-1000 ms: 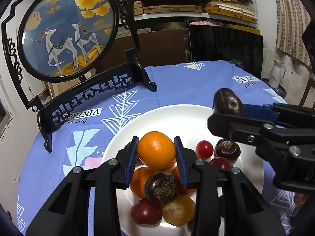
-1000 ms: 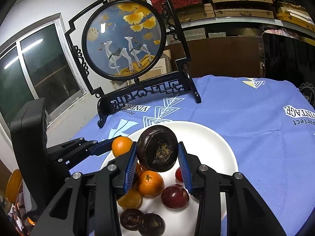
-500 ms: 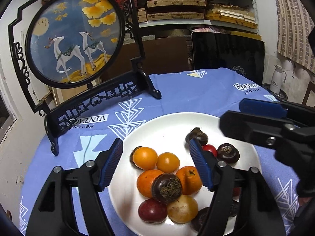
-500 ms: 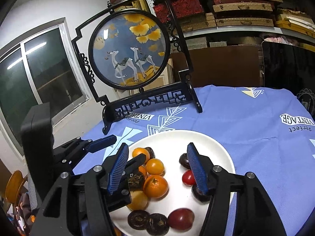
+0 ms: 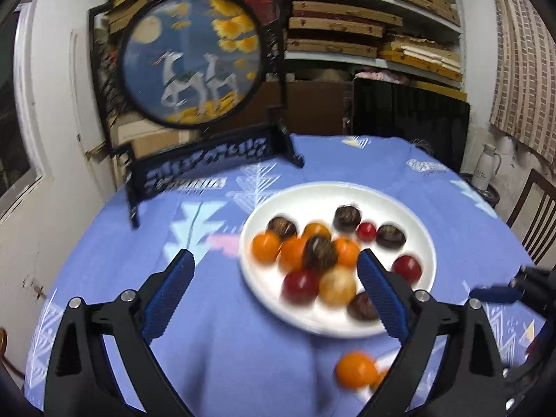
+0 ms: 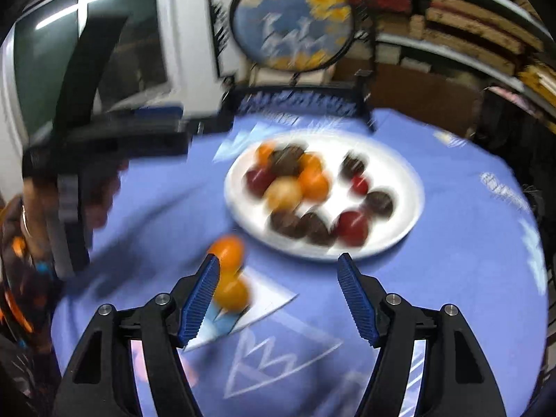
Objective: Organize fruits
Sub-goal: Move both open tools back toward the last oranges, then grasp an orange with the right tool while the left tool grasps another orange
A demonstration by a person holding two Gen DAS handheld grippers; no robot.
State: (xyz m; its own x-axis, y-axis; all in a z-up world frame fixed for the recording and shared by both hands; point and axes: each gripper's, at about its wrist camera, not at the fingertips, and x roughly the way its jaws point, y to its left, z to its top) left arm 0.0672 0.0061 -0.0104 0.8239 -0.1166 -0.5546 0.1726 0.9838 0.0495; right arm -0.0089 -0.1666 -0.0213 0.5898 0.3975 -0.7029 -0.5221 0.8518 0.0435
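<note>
A white plate point(image 5: 422, 243) on the blue tablecloth holds several oranges, dark chestnut-like fruits and red fruits; it also shows in the right wrist view point(image 6: 406, 180). Two loose oranges lie on the cloth in front of the plate, one seen in the left wrist view point(image 5: 356, 370) and both in the right wrist view point(image 6: 227, 250) point(image 6: 231, 293). My left gripper point(image 5: 274, 295) is open and empty, hanging above the plate's near left rim. My right gripper point(image 6: 278, 299) is open and empty, short of the plate, with the loose oranges by its left finger. Both views are motion-blurred.
A round deer-painting screen on a black stand point(image 5: 191, 59) stands at the table's far left. Shelves with stacked boxes point(image 5: 365, 34) and a black panel point(image 5: 410, 128) are behind the table. A chair point(image 5: 535, 215) and a white flask point(image 5: 486, 168) are at the right.
Both grippers pulled back and up from the plate. A second ago the left was shut on an orange and the right on a dark fruit; both released them onto the plate and stay open.
</note>
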